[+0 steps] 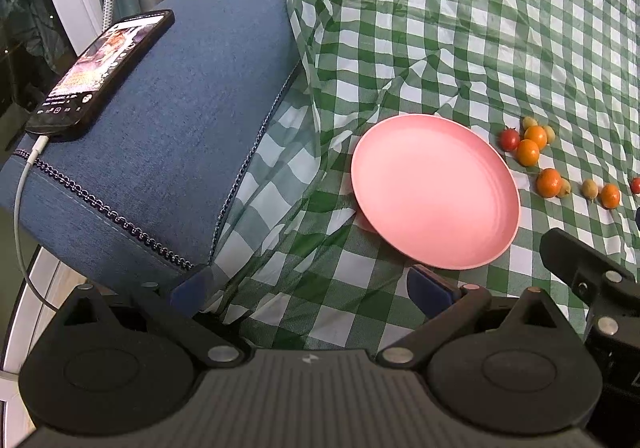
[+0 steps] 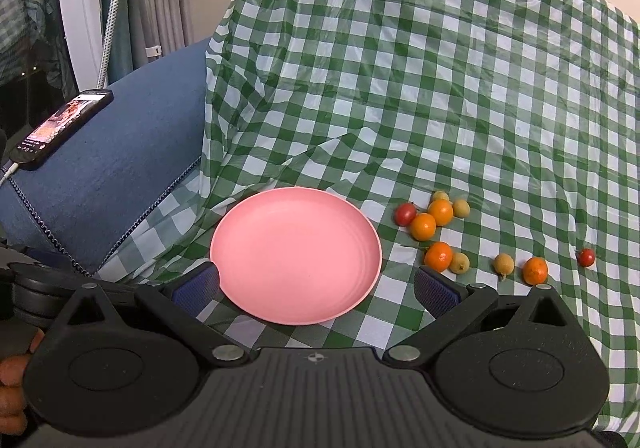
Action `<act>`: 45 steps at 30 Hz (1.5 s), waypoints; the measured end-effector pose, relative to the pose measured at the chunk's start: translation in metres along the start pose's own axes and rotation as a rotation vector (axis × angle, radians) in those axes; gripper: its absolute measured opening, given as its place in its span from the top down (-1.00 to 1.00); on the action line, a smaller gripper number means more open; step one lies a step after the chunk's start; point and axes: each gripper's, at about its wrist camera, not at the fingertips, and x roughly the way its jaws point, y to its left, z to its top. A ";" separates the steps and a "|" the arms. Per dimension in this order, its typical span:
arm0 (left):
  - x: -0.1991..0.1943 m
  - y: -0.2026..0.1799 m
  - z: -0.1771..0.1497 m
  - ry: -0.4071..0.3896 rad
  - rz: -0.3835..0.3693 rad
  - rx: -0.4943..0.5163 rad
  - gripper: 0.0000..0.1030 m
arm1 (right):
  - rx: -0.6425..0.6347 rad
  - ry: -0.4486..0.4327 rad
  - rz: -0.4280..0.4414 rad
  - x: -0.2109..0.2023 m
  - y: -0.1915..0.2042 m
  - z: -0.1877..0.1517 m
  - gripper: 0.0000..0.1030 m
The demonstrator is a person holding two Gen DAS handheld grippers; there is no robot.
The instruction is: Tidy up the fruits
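Note:
A pink plate (image 2: 296,232) (image 1: 436,191) lies bare on the green checked cloth. To its right sit several small fruits: orange mandarins (image 2: 423,226) (image 1: 527,152), a red cherry tomato (image 2: 406,213) (image 1: 509,139), pale yellow-green fruits (image 2: 460,208) (image 1: 590,189), and another red tomato (image 2: 586,257) far right. My right gripper (image 2: 316,290) is open, its blue-padded fingers (image 2: 434,290) straddling the plate's near rim, nothing held. My left gripper (image 1: 310,288) is open too, over the cloth left of the plate, with nothing between its fingers.
A blue sofa arm (image 1: 180,107) (image 2: 112,163) stands at the left, with a phone (image 1: 102,73) (image 2: 60,127) on a white charging cable on top. The checked cloth (image 2: 440,67) drapes up over the backrest. A hand (image 2: 12,376) shows at the left edge.

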 end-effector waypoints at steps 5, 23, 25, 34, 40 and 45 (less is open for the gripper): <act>-0.002 0.000 0.000 -0.004 -0.001 0.004 -0.99 | 0.007 -0.001 -0.001 -0.001 -0.001 -0.001 -0.99; -0.020 -0.004 0.000 -0.041 0.008 0.011 -0.99 | 0.028 -0.042 -0.007 -0.016 -0.002 -0.004 -0.99; -0.022 -0.006 0.000 -0.047 0.010 0.016 -0.99 | 0.036 -0.050 -0.008 -0.018 -0.004 -0.004 -0.99; -0.037 -0.022 -0.002 -0.070 0.007 0.056 -0.99 | 0.078 -0.078 -0.007 -0.031 -0.018 -0.007 -0.99; -0.046 -0.031 -0.003 -0.078 0.008 0.074 -0.99 | 0.106 -0.090 -0.002 -0.040 -0.025 -0.011 -0.99; -0.055 -0.033 -0.004 -0.084 0.011 0.074 -0.99 | 0.123 -0.106 0.008 -0.048 -0.026 -0.014 -0.99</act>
